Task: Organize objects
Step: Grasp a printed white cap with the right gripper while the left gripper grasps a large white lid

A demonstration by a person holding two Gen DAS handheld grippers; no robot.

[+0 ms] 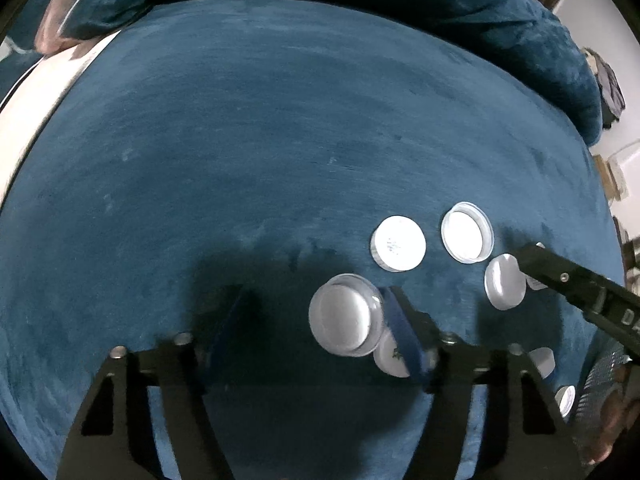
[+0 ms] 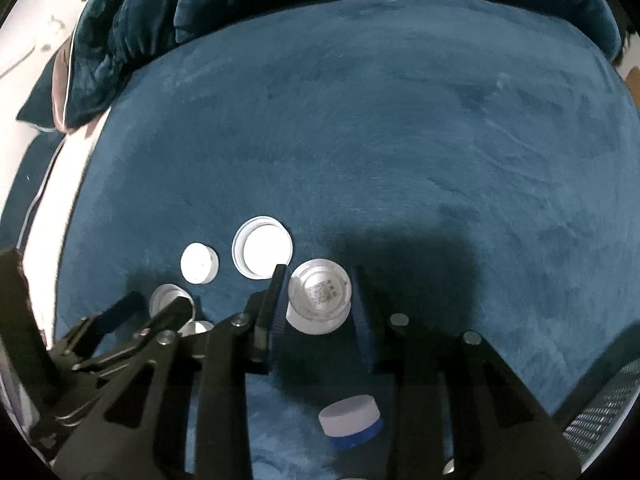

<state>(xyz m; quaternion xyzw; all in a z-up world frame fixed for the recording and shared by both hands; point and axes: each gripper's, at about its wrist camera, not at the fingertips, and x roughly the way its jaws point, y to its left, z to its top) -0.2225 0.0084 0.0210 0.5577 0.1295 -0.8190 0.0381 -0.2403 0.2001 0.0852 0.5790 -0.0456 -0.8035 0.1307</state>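
Note:
Several small round white jars and lids lie on a blue velvet couch seat (image 1: 240, 140). My left gripper (image 1: 316, 332) is open; a clear-rimmed lid (image 1: 346, 320) rests against the inner side of its right finger (image 1: 404, 332), with a white jar (image 1: 390, 356) just behind. A white jar (image 1: 398, 242) and an upturned lid (image 1: 466, 232) lie farther off. My right gripper (image 2: 320, 300) has its fingers on both sides of a clear jar with a printed label (image 2: 319, 294), seemingly closed on it. It shows in the left view (image 1: 520, 268) at a jar (image 1: 505, 286).
A white jar with a blue base (image 2: 351, 416) lies on its side below my right gripper. Blue cushions (image 2: 132, 28) pile up at the seat's back. The couch's left edge borders a white surface (image 1: 24, 112). The far seat (image 2: 400, 120) is bare velvet.

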